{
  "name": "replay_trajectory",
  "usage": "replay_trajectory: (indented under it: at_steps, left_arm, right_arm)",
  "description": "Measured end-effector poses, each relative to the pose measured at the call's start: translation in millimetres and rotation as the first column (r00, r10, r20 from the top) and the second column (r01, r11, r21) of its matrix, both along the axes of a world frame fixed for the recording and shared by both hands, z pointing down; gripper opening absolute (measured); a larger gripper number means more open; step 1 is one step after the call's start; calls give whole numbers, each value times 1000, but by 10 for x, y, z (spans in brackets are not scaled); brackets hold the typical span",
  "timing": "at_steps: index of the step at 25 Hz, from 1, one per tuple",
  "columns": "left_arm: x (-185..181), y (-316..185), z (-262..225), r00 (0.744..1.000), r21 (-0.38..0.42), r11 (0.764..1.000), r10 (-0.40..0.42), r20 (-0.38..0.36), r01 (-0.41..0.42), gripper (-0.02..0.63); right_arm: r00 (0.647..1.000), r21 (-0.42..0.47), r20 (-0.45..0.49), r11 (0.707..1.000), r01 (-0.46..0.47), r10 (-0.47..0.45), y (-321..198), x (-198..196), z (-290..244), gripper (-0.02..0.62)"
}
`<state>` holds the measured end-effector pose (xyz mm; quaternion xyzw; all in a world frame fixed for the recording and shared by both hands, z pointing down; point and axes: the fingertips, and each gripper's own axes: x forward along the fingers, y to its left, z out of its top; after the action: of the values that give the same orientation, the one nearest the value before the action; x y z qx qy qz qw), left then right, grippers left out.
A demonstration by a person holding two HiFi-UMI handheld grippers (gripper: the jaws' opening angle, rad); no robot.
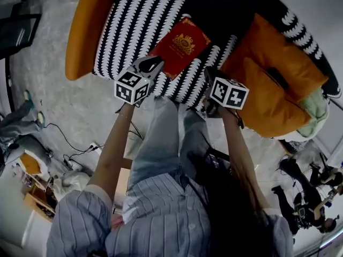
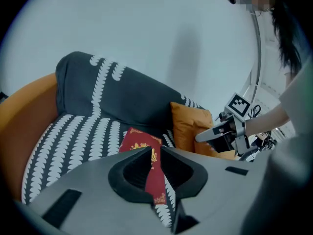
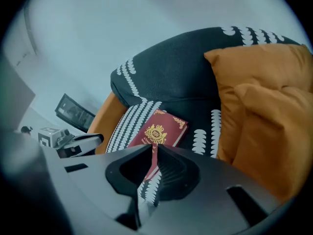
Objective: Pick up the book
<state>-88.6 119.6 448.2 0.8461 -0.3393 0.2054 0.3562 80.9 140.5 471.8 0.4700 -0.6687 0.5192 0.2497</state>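
A red book (image 1: 179, 47) with a gold crest lies flat on the black-and-white patterned seat (image 1: 128, 31) of an armchair. My left gripper (image 1: 154, 64) hovers at the book's near left corner, jaws shut and empty. My right gripper (image 1: 210, 75) hangs just right of the book's near edge, also shut with nothing in it. In the left gripper view the book (image 2: 138, 140) lies straight ahead beyond the closed left gripper (image 2: 155, 148), and the right gripper (image 2: 215, 132) shows at the right. The right gripper view has the book (image 3: 162, 127) just past the shut right gripper (image 3: 154, 146).
An orange cushion (image 1: 273, 84) fills the chair's right side, with an orange armrest (image 1: 86, 25) on the left. Cables and small items (image 1: 75, 154) lie on the grey floor at lower left. A dark framed panel (image 1: 16, 33) stands at far left.
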Motion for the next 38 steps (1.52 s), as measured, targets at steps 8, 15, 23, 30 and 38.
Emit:
replay_trajectory:
  at_steps: [8,15,23,30,38]
  left_arm:
    - [-69,-238,659,998,-104,994,47,30,-44,83]
    - [-135,-481,1146,993,-200,976,98,62,-84,152]
    - [-114,-519,1469,975,-312,935,207,86,-171,216]
    - [-45,-346,1644,931,-393,875,348,109,-281,250]
    - [-97,-374,1714,962,-473,847,275,2,-241,284]
  right_arm:
    - [984,-70,96,987,-146,153,-123,9,548,43]
    - [979,-80,143,988,-132,143,-278,-153,909,45]
    - [986,-155,131,984,-82,103,-218,-212,1192,192]
    - [986,-190,151,981,-35,65,-172,-217,1240,215]
    - [995,-221,90,975,-20,41,-210,-367,1421,215]
